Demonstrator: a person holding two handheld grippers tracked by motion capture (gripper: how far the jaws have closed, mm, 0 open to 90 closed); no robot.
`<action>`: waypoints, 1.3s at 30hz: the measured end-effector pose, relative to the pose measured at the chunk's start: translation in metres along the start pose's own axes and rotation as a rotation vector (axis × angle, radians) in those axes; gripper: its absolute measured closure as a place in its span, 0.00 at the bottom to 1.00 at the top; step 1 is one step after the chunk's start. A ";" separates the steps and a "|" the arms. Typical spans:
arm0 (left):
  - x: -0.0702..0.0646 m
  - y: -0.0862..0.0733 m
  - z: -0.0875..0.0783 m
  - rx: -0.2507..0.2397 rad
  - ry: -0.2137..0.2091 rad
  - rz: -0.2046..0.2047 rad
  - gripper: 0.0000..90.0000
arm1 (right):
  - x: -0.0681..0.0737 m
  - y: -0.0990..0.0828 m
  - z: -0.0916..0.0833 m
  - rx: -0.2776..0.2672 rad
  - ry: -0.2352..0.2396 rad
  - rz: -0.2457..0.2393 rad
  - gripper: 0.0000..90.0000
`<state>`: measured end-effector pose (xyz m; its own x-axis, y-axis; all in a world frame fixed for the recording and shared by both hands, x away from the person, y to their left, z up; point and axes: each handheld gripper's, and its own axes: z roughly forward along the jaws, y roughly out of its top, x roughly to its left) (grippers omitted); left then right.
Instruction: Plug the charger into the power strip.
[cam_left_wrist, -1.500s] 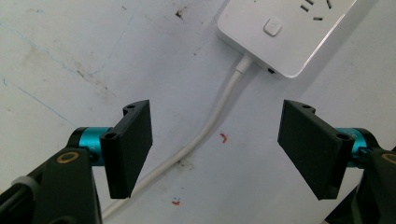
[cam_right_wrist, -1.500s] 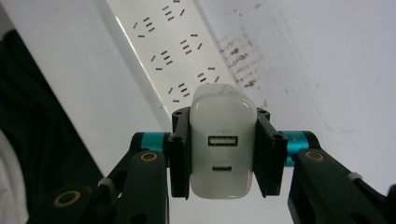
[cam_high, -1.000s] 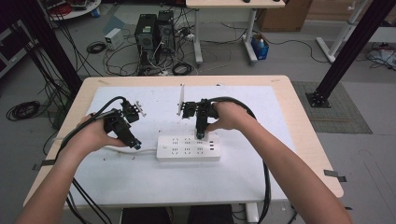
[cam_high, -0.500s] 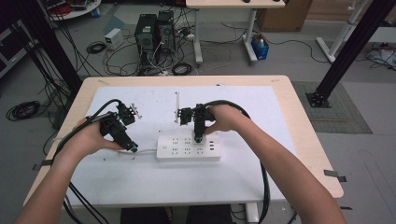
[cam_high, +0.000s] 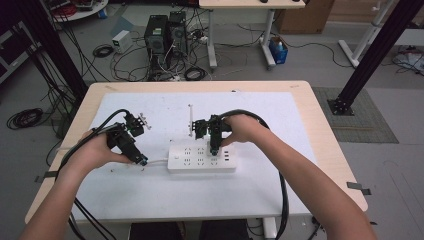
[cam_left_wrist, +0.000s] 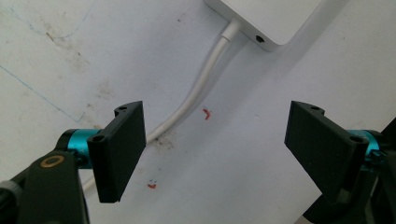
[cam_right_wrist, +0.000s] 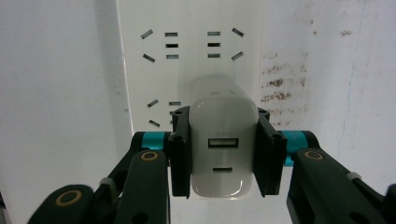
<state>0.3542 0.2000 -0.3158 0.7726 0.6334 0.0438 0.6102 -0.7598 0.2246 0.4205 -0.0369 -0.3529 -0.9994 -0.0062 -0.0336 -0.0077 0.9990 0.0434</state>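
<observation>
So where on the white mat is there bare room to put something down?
Free: the near strip of the white mat in front of the power strip, the mat's right side beyond the right claw, and the far left corner. Crowded: the middle, where both claws, the power strip's cord and the charger sit.

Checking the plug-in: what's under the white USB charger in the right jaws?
The white power strip, its empty sockets showing beyond the USB charger. The charger hides its own prongs and the socket beneath.

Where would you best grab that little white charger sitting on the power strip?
By its two flat sides, coming straight down from above. The charger stands upright on the strip, and the right claw already squeezes those sides.
</observation>
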 end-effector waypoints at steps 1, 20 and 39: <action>-0.001 0.000 0.001 -0.003 -0.001 -0.005 0.23 | 0.003 0.001 0.000 0.002 -0.016 -0.018 0.71; -0.003 0.006 -0.003 -0.026 -0.013 0.003 0.23 | 0.001 -0.017 0.011 -0.139 0.000 0.018 0.70; 0.010 0.020 -0.014 -0.052 0.026 0.027 0.23 | -0.006 -0.140 -0.084 -0.335 -0.077 0.699 0.23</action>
<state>0.3719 0.1931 -0.2976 0.7834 0.6168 0.0760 0.5786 -0.7685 0.2733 0.4244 -0.1801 -0.2753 -0.7711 0.6352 0.0441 0.6013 0.7036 0.3787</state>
